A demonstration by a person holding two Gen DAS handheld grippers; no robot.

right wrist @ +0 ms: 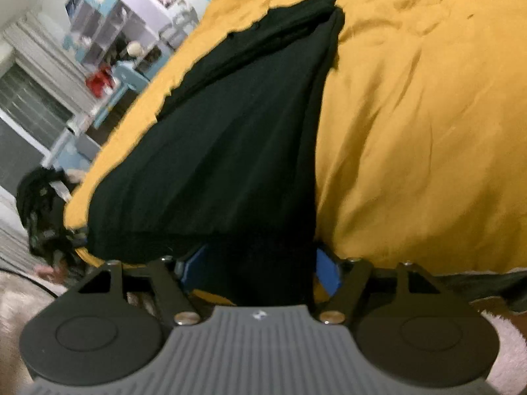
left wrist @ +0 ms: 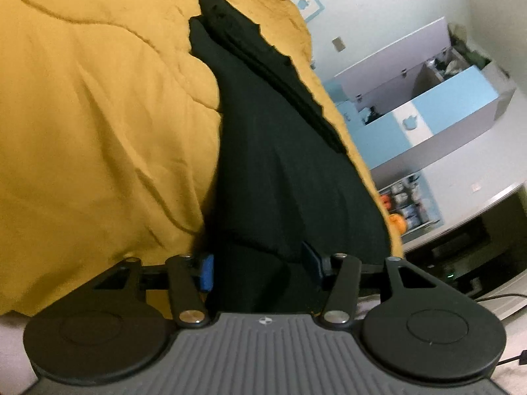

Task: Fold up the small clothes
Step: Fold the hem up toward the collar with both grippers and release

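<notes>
A black garment (left wrist: 263,151) lies stretched over the yellow bedspread (left wrist: 98,115) near the bed's edge, its far end folded in layers. The left hand-held gripper (left wrist: 260,268) is clamped on one near corner of the cloth, blue pads (left wrist: 207,271) pressing either side. The right hand-held gripper (right wrist: 260,270) likewise pinches the garment (right wrist: 230,138) at its near end, above the bedspread (right wrist: 411,131).

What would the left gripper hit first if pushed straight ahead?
The black garment itself: the left gripper already has cloth between its fingers, and the fabric runs straight ahead over the yellow blanket. Depth past that is unclear.
</notes>
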